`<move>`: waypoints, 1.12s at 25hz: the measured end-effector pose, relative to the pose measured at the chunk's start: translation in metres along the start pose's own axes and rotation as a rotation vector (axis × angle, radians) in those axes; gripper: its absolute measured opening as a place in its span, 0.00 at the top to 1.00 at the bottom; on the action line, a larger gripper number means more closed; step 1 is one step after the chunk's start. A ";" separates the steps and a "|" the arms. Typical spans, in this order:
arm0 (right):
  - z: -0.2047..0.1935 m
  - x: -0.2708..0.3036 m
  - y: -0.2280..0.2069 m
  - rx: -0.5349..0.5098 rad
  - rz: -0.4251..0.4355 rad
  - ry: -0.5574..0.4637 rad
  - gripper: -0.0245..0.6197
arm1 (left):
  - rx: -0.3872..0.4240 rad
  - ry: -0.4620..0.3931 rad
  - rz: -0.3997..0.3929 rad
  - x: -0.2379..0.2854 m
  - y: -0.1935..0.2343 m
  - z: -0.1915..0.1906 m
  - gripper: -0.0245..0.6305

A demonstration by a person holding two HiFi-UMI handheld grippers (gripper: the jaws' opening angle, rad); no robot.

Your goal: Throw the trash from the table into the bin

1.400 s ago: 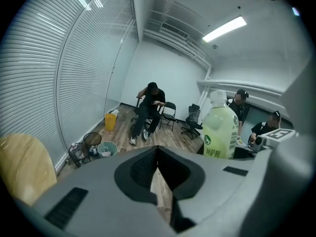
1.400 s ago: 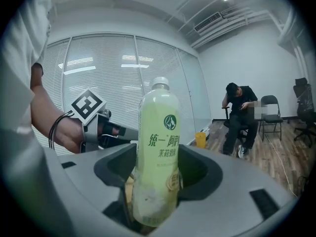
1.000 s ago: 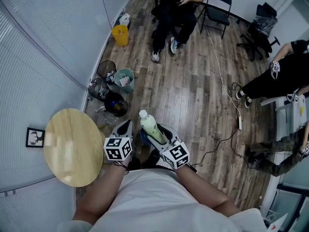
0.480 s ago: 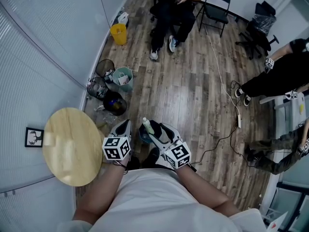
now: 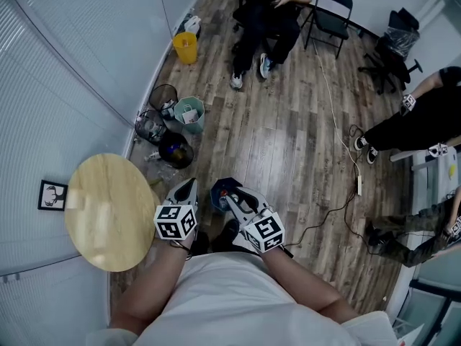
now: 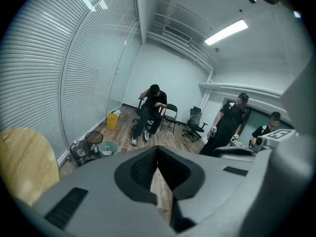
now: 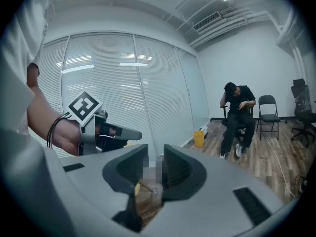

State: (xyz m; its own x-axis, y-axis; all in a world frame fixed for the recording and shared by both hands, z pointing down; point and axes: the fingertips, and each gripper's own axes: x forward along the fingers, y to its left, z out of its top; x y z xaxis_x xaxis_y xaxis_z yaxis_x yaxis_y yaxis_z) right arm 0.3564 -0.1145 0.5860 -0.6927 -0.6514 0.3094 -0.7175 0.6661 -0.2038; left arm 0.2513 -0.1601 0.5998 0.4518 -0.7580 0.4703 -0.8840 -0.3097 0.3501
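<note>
My right gripper (image 5: 232, 197) hangs over a dark blue bin (image 5: 218, 190) on the floor just right of the round wooden table (image 5: 108, 211). Its jaws have just been closing, and in the right gripper view my right gripper (image 7: 152, 174) shows a narrow gap with nothing in it. No bottle shows in any view; only a small red spot shows inside the bin. My left gripper (image 5: 188, 187) is beside it at the table's edge, with its jaws meeting at the tips and nothing held; the left gripper view (image 6: 158, 152) shows the same. The tabletop is bare.
Along the blinds wall stand a black bin (image 5: 174, 150), a teal bin (image 5: 189, 114), two wire baskets (image 5: 163, 96) and a yellow bin (image 5: 185, 47). A person sits on a chair (image 5: 270, 13) at the back. Others stand at the right (image 5: 418, 121). A white cable (image 5: 338, 135) runs across the wood floor.
The bottle of pale green liquid that stood in my right gripper's jaws slid down toward the blue bin and is now out of sight. The right jaws have narrowed. The left gripper stayed put.
</note>
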 end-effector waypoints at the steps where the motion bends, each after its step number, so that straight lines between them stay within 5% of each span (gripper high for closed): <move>1: 0.002 0.003 0.004 -0.012 0.008 -0.004 0.85 | -0.014 -0.008 0.005 -0.003 0.003 0.000 0.95; 2: 0.004 0.007 0.008 -0.025 0.019 -0.007 0.95 | -0.025 -0.018 0.008 -0.006 0.006 0.001 0.95; 15: 0.051 0.092 0.107 -0.116 0.197 -0.037 0.95 | -0.043 -0.164 0.122 -0.092 0.085 0.026 0.95; 28: 0.083 0.162 0.282 -0.171 0.435 -0.032 0.95 | -0.075 -0.351 0.301 -0.245 0.187 0.045 0.95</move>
State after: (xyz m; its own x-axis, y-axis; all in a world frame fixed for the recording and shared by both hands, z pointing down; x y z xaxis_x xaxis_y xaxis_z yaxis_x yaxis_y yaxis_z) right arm 0.0354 -0.0625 0.5017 -0.9304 -0.3072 0.1997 -0.3391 0.9285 -0.1514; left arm -0.0298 -0.0585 0.5134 0.0973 -0.9601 0.2623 -0.9528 -0.0137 0.3032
